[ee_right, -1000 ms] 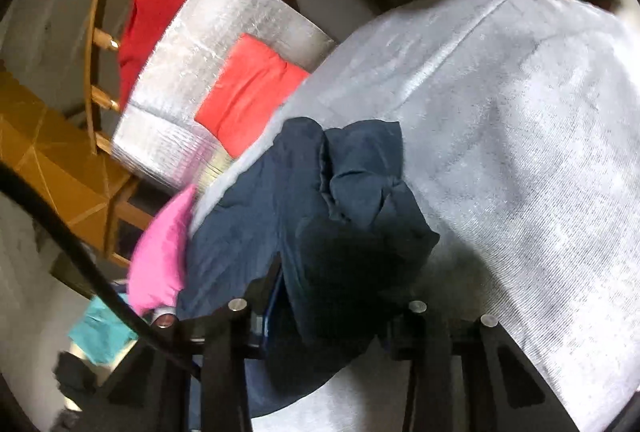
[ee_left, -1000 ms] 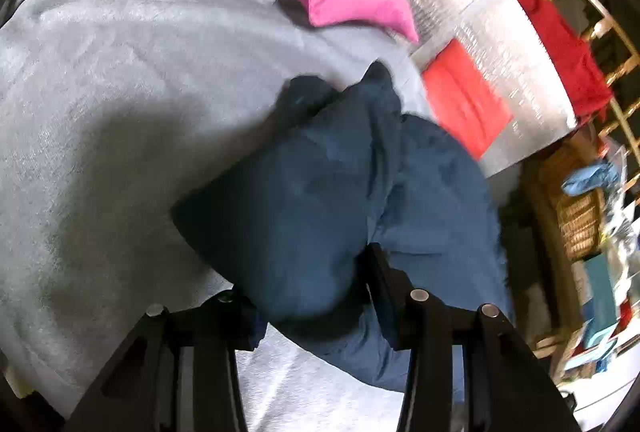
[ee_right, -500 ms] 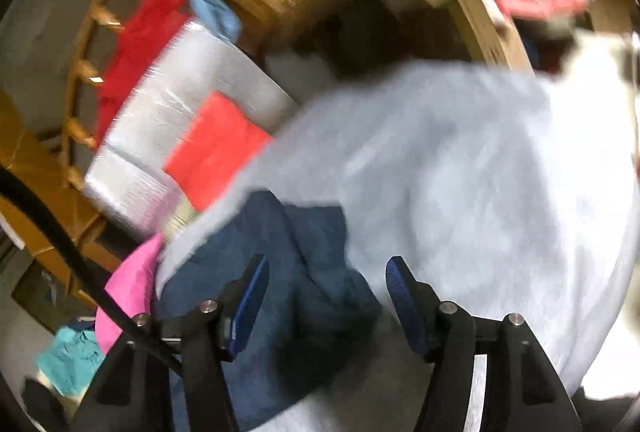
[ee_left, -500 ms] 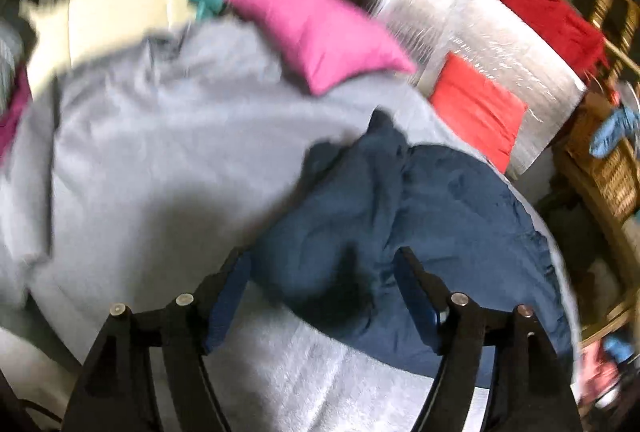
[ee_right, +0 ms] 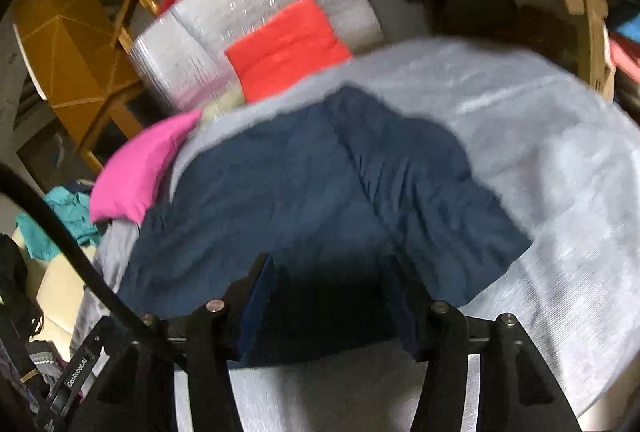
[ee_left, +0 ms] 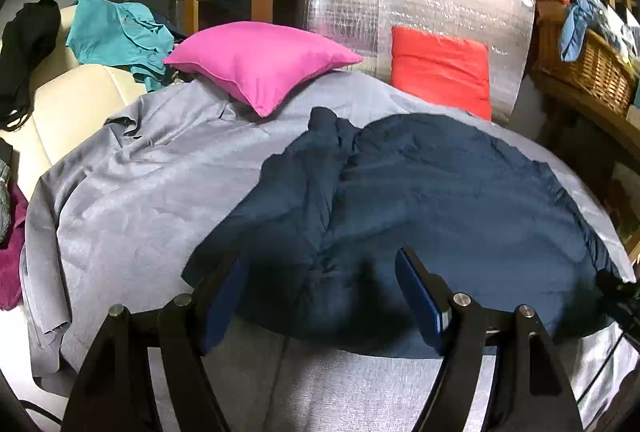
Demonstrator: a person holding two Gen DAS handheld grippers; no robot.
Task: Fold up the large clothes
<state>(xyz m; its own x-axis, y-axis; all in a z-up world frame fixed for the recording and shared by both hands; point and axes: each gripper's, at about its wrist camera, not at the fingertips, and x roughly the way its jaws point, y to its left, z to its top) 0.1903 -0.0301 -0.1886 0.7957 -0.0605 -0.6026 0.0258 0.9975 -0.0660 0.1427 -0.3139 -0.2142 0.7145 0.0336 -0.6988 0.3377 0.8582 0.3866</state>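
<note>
**Both grippers let go: navy garment now lying folded on the grey cover**

Left gripper (ee_left: 320,296) is spread wide w/ nothing between its blue pads; 1 s ago it was clamped on a bunched wad of the navy garment (ee_left: 420,200). Same w/ the right gripper (ee_right: 328,308): wide apart, empty, where a sec ago it pinched a thick fold of the same cloth. Both have pulled back and up, so each cam now sees the whole piece instead of a fistful.

Garment lies on the grey cover (ee_left: 140,200), roughly centre-right of it, near edge just ahead of both grippers. A raised ridge runs front to back through it in the left view, w/ a small peak at the far end; the rest looks fairly flat. Right view is motion-blurred, so edge detail there is unclear.

Pink pillow (ee_left: 260,64) sits beyond the garment, apart from it. Orange cushion (ee_left: 440,72) leans on the silver foil panel (ee_left: 440,4) at the far side, close to the garment's far edge.

My read: one fold has just been laid down and released. Prob. next is smoothing the ridge or taking a new edge for another fold; can't tell how many folds remain. Risk: ridge stays lumpy if folded over as is.
</note>
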